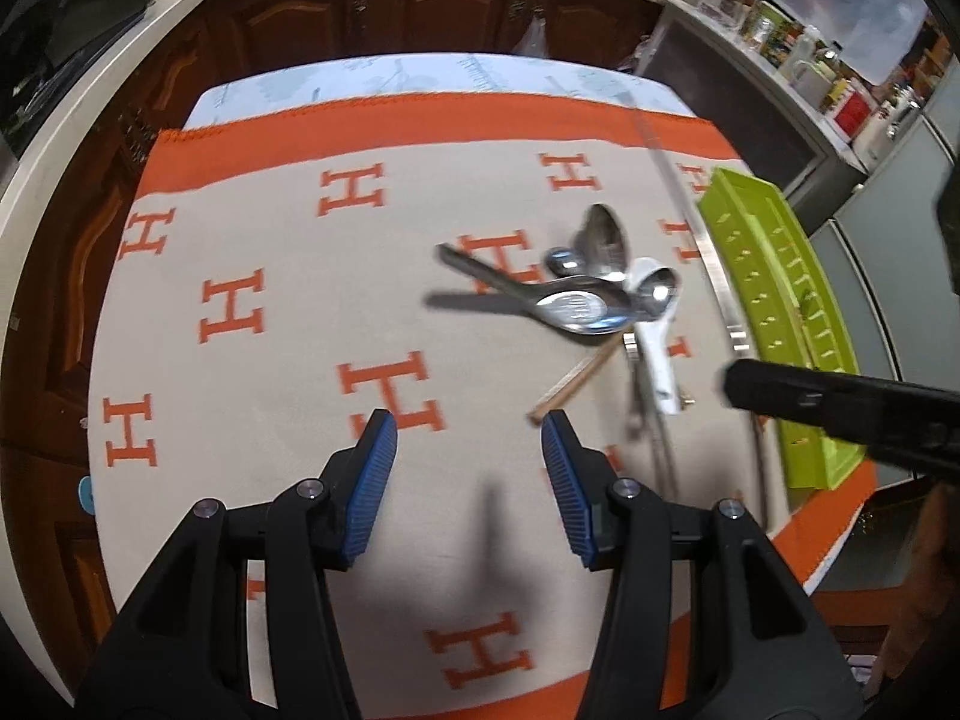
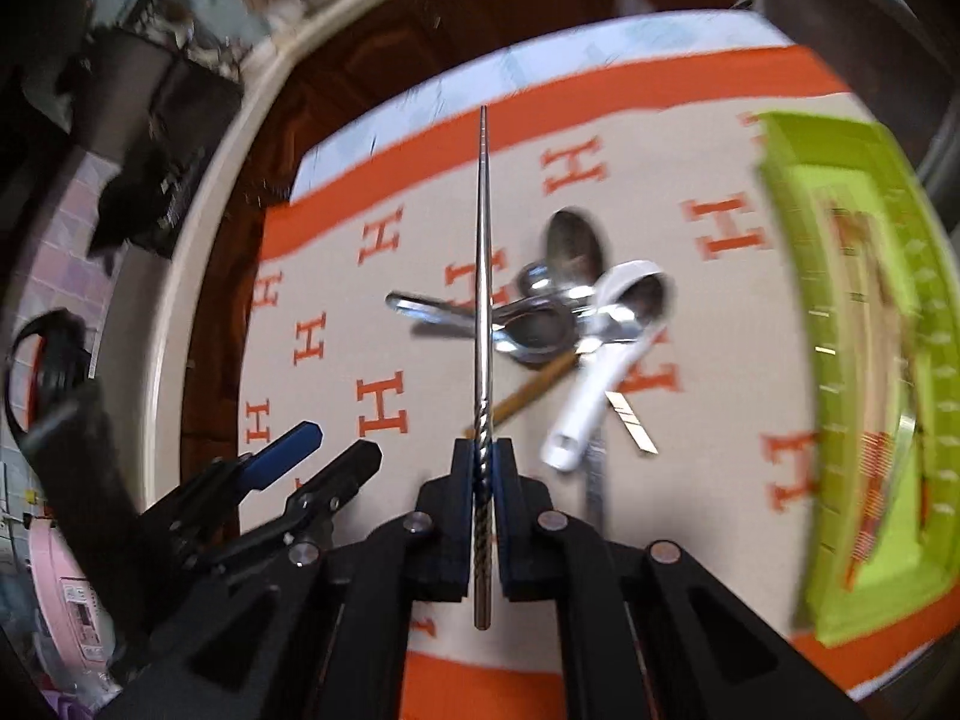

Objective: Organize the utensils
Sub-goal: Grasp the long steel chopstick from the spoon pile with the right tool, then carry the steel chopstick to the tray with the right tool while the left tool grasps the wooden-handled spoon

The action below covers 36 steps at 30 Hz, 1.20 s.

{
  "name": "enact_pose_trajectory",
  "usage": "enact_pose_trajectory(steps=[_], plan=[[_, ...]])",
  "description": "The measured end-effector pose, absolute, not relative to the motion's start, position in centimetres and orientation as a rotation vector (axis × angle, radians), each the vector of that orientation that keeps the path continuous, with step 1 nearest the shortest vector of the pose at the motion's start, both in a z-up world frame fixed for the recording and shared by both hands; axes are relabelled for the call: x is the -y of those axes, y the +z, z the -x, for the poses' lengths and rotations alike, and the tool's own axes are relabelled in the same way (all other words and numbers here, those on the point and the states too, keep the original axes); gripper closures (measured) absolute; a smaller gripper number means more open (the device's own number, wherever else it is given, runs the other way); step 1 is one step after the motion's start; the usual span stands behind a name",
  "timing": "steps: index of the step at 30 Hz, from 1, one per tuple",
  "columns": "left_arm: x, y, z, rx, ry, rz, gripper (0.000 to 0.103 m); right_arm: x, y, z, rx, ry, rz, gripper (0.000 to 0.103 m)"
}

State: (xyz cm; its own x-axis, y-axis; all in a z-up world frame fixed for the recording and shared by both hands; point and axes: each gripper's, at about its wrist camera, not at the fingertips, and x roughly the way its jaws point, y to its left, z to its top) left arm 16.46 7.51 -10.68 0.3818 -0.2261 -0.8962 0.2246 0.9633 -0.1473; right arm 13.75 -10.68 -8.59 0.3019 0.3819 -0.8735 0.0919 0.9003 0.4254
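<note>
My right gripper [image 2: 483, 462] is shut on a twisted metal chopstick [image 2: 483, 276], which points away from me above the cloth. On the beige cloth with orange H letters [image 1: 288, 360] lies a pile of steel spoons [image 1: 591, 294] [image 2: 540, 315]. Across them rests a white ceramic spoon [image 1: 654, 354] [image 2: 591, 378], and a wooden chopstick [image 1: 570, 384] [image 2: 531, 393] pokes out underneath. My left gripper [image 1: 468, 444] [image 2: 336, 444] hovers open and empty to the left of the pile. A green tray [image 1: 774, 300] [image 2: 870, 330] at the right holds some long utensils, blurred.
A thin metal utensil [image 2: 595, 480] and a flat handle [image 2: 630, 426] lie near the white spoon. Dark wooden cabinets [image 1: 420, 6] stand beyond the table's far edge. A cluttered counter [image 1: 828, 72] runs along the right. The table drops off close behind the tray.
</note>
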Motion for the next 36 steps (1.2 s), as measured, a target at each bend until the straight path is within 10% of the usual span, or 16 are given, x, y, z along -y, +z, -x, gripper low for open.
enact_pose_trajectory(steps=[36], plan=[[2.0,-15.8,-20.4,-1.217,-0.429,-0.374,0.056,28.9,-12.1,-9.1,-1.207,-0.137,-0.374,0.096]])
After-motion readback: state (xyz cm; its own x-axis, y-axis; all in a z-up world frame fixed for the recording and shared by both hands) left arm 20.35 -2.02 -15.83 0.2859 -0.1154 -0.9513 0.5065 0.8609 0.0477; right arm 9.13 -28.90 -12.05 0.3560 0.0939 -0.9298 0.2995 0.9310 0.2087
